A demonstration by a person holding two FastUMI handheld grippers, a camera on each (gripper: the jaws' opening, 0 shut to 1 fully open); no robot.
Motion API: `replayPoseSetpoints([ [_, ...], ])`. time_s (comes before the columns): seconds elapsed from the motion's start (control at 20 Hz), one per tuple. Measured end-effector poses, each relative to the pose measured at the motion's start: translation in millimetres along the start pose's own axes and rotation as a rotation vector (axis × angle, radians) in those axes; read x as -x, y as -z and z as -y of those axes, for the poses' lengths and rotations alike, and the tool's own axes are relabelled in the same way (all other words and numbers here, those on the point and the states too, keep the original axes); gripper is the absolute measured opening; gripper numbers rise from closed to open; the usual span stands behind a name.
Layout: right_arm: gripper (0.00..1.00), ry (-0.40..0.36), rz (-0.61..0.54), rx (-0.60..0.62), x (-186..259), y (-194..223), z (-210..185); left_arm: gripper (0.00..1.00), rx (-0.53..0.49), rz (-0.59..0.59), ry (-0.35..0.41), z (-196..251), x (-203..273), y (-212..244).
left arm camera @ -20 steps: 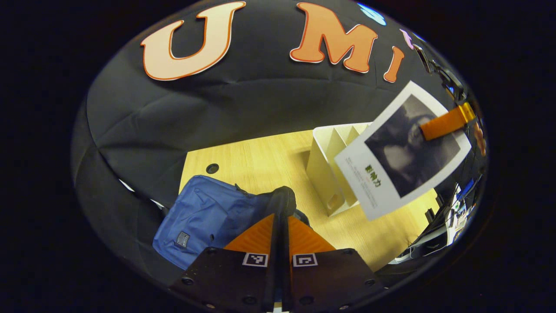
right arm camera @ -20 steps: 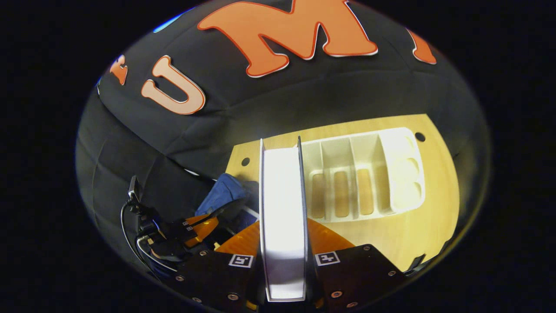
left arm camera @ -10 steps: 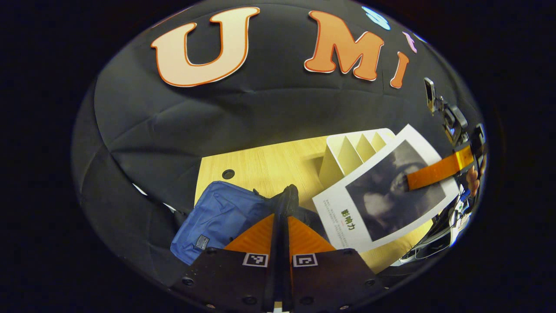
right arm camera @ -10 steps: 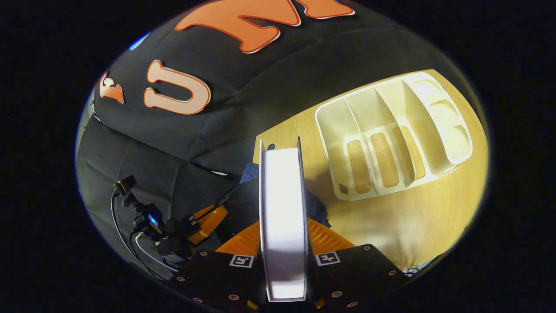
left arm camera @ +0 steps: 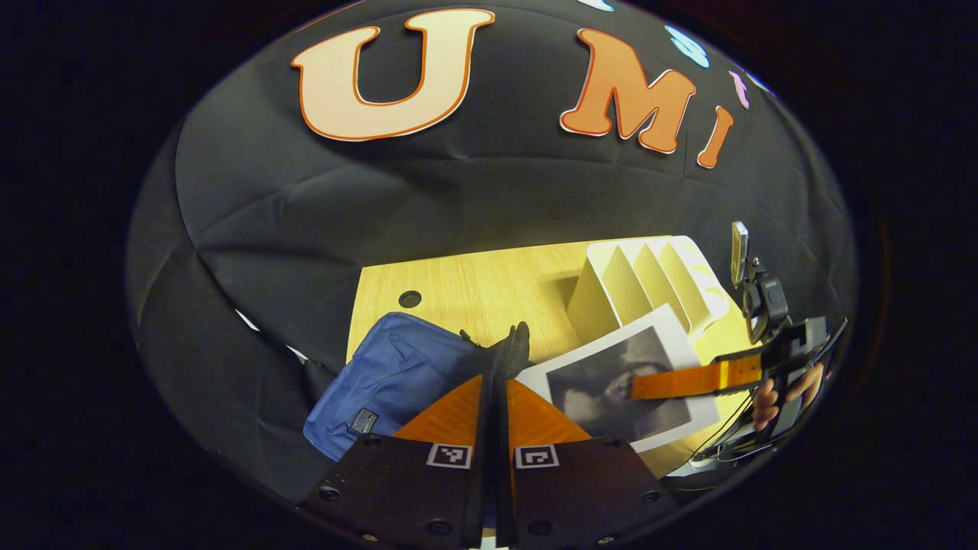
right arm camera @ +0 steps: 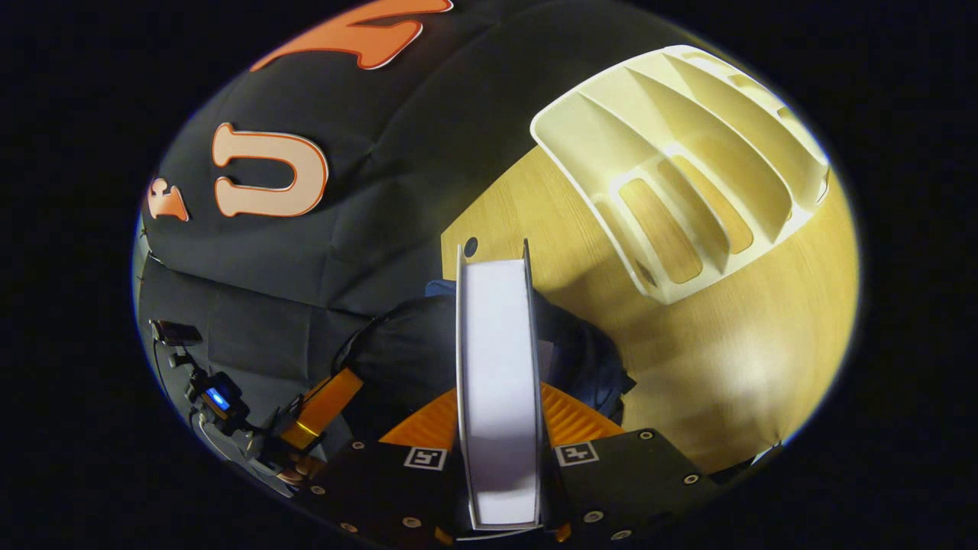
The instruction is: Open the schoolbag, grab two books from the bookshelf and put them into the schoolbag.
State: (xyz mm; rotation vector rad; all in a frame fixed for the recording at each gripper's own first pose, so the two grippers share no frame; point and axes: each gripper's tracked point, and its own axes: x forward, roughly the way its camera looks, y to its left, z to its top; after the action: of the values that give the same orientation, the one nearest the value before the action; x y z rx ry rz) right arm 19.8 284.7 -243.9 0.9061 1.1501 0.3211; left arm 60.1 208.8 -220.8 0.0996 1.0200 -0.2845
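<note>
My right hand-held gripper (right arm camera: 498, 428) clamps a book (right arm camera: 497, 382) edge-on between both fingers, poised just over the dark mouth of the blue schoolbag (left arm camera: 393, 378). My left hand-held gripper (left arm camera: 495, 405) is pinched shut on the bag's black rim — the white bookshelf (right arm camera: 688, 176) stands far right on the surface (right arm camera: 749, 328).

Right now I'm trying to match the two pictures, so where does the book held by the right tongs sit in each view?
Left gripper view: the book lies right of centre, low, cover showing, over the schoolbag's opening.
Right gripper view: the book stands edge-on at bottom centre, pages facing the camera, clamped by the right tongs.
Shared landmark: the white bookshelf on the wooden table.
</note>
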Motion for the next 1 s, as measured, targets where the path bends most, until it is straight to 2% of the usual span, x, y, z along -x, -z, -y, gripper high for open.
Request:
replayPoseSetpoints([
  [0.2, 0.37, -0.040, -0.014, -0.067, -33.4, 25.0, -10.1, 0.07, 0.005, -0.011, 0.031, 6.0, -1.5, 0.0],
  [0.45, 0.36, -0.064, 0.011, -0.090, -66.3, 46.0, -17.6, 0.07, -0.048, -0.023, 0.040, 10.4, -0.6, 0.4],
  [0.7, 0.37, -0.091, 0.081, -0.135, -89.0, 40.8, -25.6, 0.07, -0.105, -0.021, 0.042, 13.7, 3.0, -2.4],
  [1.0, 0.37, -0.107, 0.101, -0.175, -108.7, 47.9, -31.3, 0.07, -0.170, -0.041, 0.076, 34.0, 2.3, 1.6],
])
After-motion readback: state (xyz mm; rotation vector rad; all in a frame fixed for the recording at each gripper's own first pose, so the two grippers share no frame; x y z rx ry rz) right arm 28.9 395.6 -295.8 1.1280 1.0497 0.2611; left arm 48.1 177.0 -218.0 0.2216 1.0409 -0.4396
